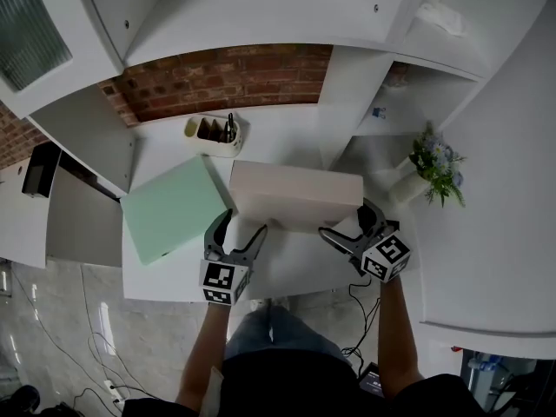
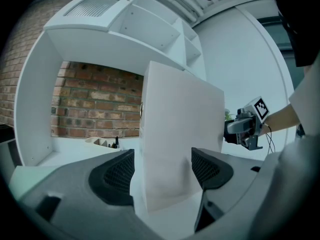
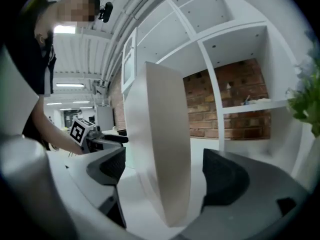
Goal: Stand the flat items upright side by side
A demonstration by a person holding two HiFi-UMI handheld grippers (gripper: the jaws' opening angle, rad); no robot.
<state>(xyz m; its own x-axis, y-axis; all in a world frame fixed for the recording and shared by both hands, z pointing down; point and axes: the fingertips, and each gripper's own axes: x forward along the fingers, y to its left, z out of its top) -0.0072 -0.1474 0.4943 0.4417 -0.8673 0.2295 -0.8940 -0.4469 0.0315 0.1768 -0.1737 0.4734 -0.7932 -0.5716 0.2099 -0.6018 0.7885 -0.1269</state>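
In the head view, the left gripper (image 1: pixel 242 224) and the right gripper (image 1: pixel 347 219) are at the near edge of the desk (image 1: pixel 287 272), one at each end of the pale board (image 1: pixel 295 195). The board stands on its long edge, and a green board (image 1: pixel 172 208) lies flat at its left. In the left gripper view, the jaws are apart around the board's end, and the left pad is clear of it. In the right gripper view, the jaws stand wide, with gaps on both sides of the thick cream board.
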